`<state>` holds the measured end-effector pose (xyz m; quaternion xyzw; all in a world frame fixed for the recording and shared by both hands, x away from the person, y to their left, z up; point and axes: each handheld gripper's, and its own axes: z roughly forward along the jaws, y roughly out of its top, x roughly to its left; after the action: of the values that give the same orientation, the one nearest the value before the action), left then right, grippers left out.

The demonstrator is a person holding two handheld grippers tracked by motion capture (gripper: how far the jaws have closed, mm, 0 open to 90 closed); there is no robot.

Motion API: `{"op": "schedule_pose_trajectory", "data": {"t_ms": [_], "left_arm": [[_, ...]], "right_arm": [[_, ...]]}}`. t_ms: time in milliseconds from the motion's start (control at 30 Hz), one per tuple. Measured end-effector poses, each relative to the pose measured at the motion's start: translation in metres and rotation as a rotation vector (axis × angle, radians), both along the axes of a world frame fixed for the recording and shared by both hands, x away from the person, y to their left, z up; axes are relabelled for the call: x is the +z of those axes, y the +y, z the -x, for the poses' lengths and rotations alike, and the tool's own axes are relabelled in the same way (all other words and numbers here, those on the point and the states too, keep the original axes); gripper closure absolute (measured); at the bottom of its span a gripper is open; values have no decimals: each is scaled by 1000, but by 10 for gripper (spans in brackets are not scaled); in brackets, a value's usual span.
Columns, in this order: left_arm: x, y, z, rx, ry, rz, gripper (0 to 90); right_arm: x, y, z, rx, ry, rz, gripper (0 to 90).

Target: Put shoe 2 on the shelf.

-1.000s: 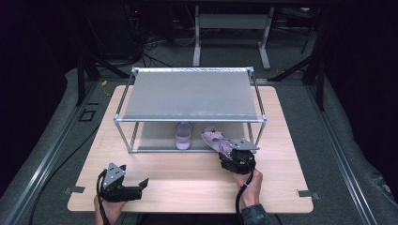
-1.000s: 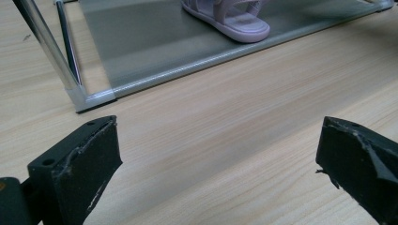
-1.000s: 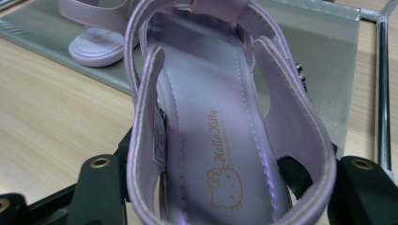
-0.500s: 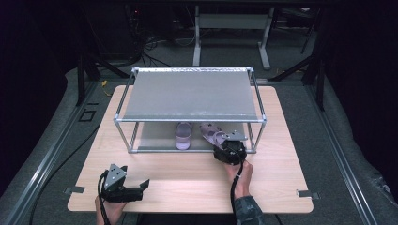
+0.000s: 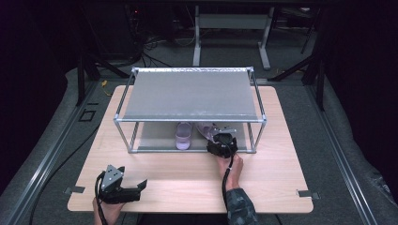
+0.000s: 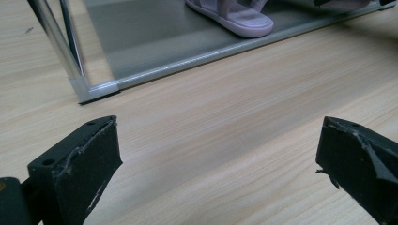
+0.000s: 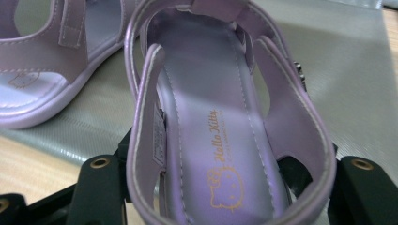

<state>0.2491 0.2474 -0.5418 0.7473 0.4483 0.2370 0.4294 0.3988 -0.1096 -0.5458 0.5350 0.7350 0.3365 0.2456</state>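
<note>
A two-tier metal-framed shelf rack (image 5: 190,96) stands across the middle of the high view on a light wooden table (image 5: 187,180), its grey top panel covering most of the lower tier so that only a strip along the rack's near edge lies open to sight. In that strip, just right of centre, a lilac sandal (image 5: 183,136) lies on the lower shelf with its end near the front rail. Right of it the right gripper (image 5: 220,142) reaches in over the front rail, between that sandal and the rack's right front post, and its jaws stand narrowed on the heel of a second lilac sandal (image 7: 225,122); in the right gripper view the heel strap loops round the lower centre of the frame with a black jaw at each side of it, the sole printed with a cat-face logo, and the first sandal lies at upper left, close beside it on the grey shelf. The left gripper (image 5: 117,187) rests at the lower left of the high view near the table's front edge, well apart from the rack; in the left gripper view its jaws stand wide with bare wood between them, and the rack's front left corner post rises at upper left.
</note>
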Motion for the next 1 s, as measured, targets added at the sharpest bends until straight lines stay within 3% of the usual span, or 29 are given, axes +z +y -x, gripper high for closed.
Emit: {"op": "schedule_pose_trajectory", "data": {"t_ms": [67,133,233,300,400,567,733,833,900,1000], "left_arm": [[0,2,0,5,0,3,0],[0,3,1,6,2,5,0],[-1,4,1,8,4,4,0],[-2,4,1,6,6,3,0],[-2,3,0,3,6,4,0],[-1,3,1,4,5,3,0],[-1,3,1,3,3,4,0],[0,2,1,-1,3,2,0],[1,2,1,-4,5,-2,0],[-1,3,1,2,6,5,0]], "right_arm": [[-2,4,-5,10,-6,7,368],[-3,7,-8,-23,-14,45,368],[-6,7,-12,-17,-14,4,368],[-6,7,-14,-22,-1,14,368],[-8,8,-17,-33,-23,16,367],[-10,14,-24,-45,-13,5,367],[-15,22,-30,-52,5,30,357],[-14,23,-30,-37,23,40,278],[-11,20,-28,-14,27,13,188],[-3,14,-22,47,53,-51,163]]}}
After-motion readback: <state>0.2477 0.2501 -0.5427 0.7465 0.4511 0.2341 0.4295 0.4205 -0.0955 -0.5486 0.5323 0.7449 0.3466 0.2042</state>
